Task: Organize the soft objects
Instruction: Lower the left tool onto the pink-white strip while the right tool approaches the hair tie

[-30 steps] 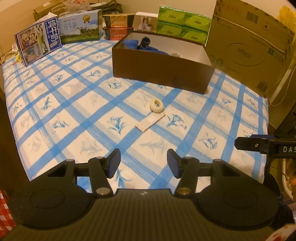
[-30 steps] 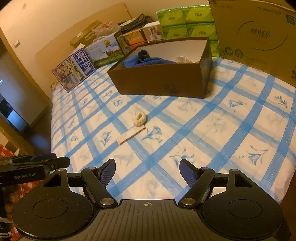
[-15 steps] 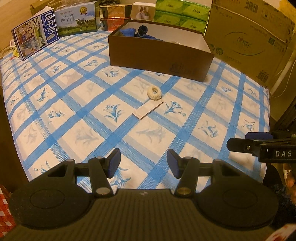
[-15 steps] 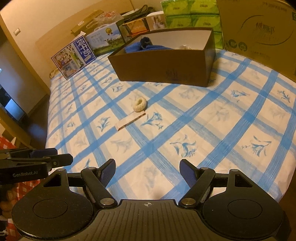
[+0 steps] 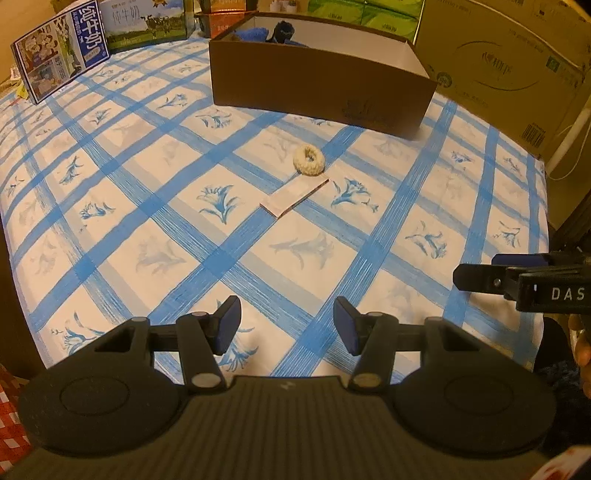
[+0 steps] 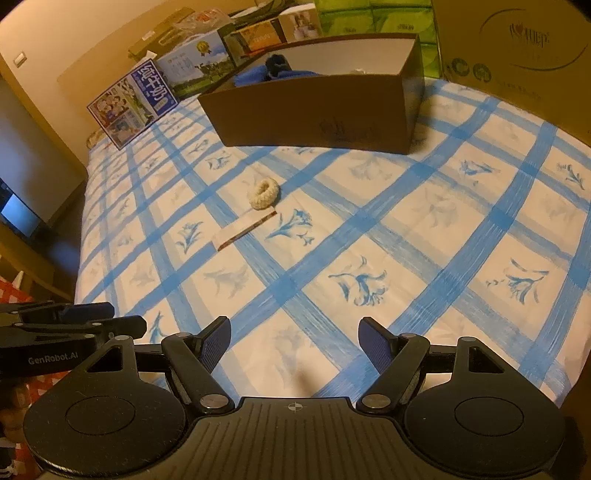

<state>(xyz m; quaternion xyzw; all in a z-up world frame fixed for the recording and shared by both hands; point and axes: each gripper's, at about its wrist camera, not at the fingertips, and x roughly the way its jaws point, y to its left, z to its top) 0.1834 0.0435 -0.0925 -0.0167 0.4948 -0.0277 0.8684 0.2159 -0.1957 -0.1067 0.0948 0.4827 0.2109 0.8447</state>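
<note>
- While both grippers hang over the near edge of the bed [image 5: 110, 192], the left gripper [image 5: 286, 325] and the right gripper [image 6: 295, 347] each stand spread, with nothing between the pads.
- A cream scrunchie [image 5: 308, 160] lies on the blue-checked sheet, touching a flat paper packet [image 5: 293, 195]; nothing blocks the way to it.
- Beyond it an open brown box [image 5: 317, 92] holds blue cloth [image 6: 255, 75].
- Milk cartons [image 6: 133, 107], green tissue packs [image 6: 343, 18] and a large cardboard carton [image 6: 517, 48] line the far side.
</note>
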